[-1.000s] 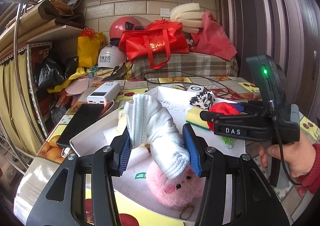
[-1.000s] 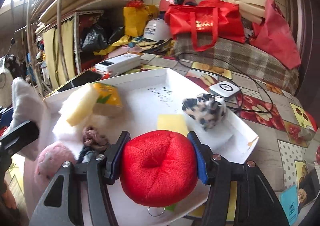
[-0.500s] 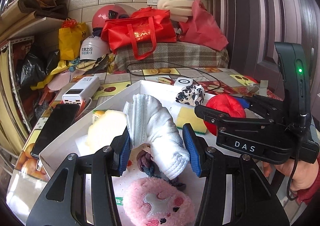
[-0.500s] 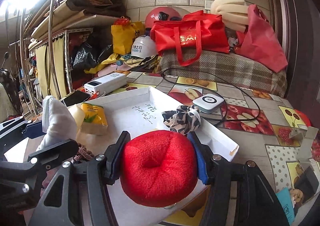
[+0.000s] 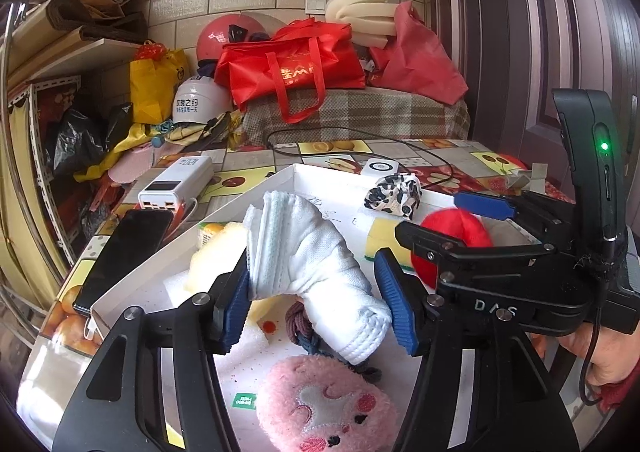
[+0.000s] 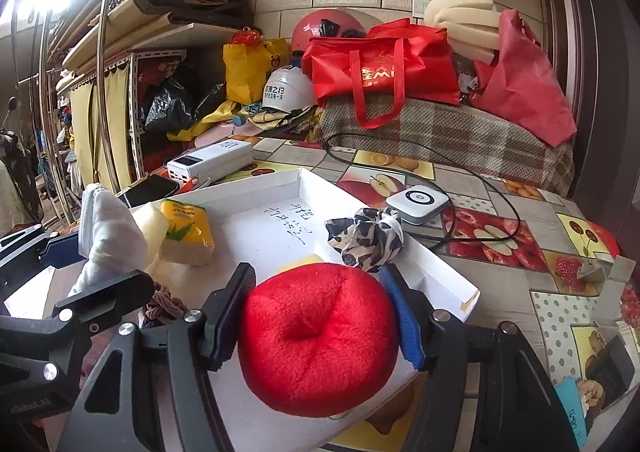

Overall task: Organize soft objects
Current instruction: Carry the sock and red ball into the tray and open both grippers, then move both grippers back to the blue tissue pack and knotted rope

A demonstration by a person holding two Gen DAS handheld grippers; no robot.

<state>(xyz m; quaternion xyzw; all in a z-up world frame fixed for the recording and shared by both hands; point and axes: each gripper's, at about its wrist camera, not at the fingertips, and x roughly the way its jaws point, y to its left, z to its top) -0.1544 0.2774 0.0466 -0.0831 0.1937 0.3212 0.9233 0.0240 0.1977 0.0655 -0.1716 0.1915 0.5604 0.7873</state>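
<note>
Left gripper (image 5: 316, 294): black angular plastic frame with triangular cut-outs, silver screw heads at the joints, ribbed blue rubber pads (image 5: 394, 306) on the finger tips. Right gripper (image 6: 320, 322): same black skeletal frame, silver screws, blue ribbed pad at 3 o'clock of the jaw gap, dark pad at 9 o'clock. In the left wrist view, at 3 o'clock: right gripper body lettered "DAS" in white, upright black handle unit (image 5: 592, 156) with a lit green indicator, thin black cable trailing beneath. At 4 o'clock: person's hand (image 5: 600, 356) with a dark red knitted sleeve cuff (image 5: 620, 392).
</note>
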